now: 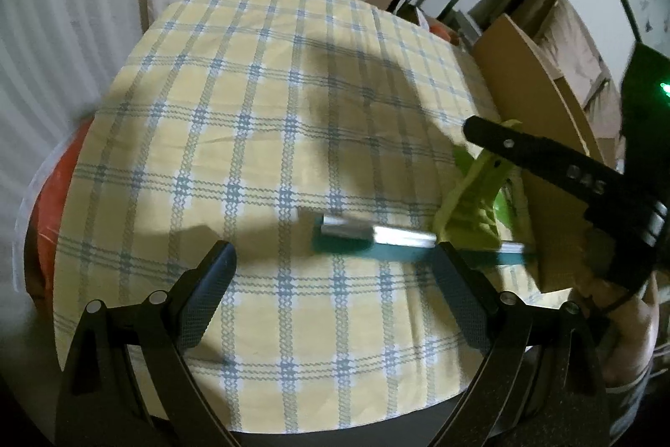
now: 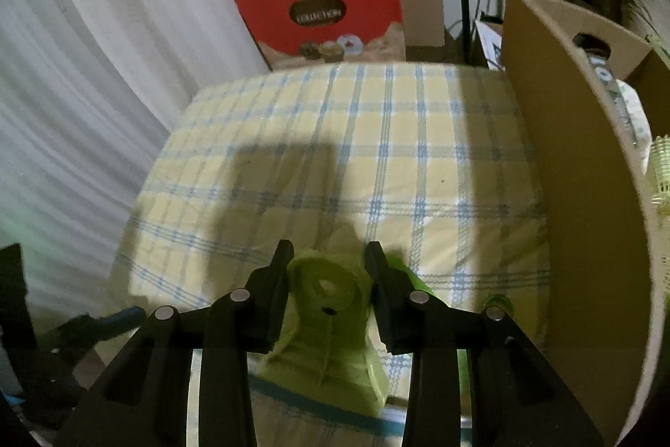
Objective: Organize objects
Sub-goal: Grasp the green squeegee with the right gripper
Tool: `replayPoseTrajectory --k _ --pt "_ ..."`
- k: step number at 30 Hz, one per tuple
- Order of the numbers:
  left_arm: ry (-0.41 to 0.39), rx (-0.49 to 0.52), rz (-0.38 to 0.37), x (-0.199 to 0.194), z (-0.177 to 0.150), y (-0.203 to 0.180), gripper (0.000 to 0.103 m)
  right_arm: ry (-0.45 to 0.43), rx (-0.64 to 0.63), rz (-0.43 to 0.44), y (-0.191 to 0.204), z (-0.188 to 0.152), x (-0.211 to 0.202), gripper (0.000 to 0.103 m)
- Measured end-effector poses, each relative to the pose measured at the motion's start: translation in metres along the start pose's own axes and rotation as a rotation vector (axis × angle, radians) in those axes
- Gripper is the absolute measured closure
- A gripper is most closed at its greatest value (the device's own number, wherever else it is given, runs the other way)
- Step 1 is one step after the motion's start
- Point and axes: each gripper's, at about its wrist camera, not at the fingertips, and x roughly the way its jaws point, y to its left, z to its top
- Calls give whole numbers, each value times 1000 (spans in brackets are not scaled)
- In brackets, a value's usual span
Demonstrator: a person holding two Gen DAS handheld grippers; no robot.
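On the checked tablecloth (image 2: 377, 153), lower centre of frame, the right gripper (image 2: 328, 258) clamps a lime-green plastic object (image 2: 326, 321); the left gripper (image 1: 335, 258) stands wide, empty.

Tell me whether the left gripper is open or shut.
Open. In the left wrist view the left gripper has its fingers spread wide apart over the checked cloth, with nothing between them.

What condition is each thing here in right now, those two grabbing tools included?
Left gripper: open, empty, above the cloth.
Right gripper: closed on the green plastic piece.
Teal-edged flat thing: lying on the checked cloth.
Cardboard box: upright, top open.
Red bag: standing upright.
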Motion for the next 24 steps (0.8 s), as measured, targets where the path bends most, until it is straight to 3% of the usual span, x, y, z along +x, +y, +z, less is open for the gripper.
replayPoseTrajectory --k 10,17,18,24 --pt "16 21 -23 4 -4 -17 9 -100 -31 4 13 -6 -41 69" --pt "17 8 -84 9 -3 -27 9 -116 -39 26 15 -3 -54 74" --pt "21 0 -89 10 -2 -28 10 -119 -48 23 16 -3 -56 81" --pt "22 8 -102 12 -3 -36 9 -114 -52 44 16 -4 -60 82"
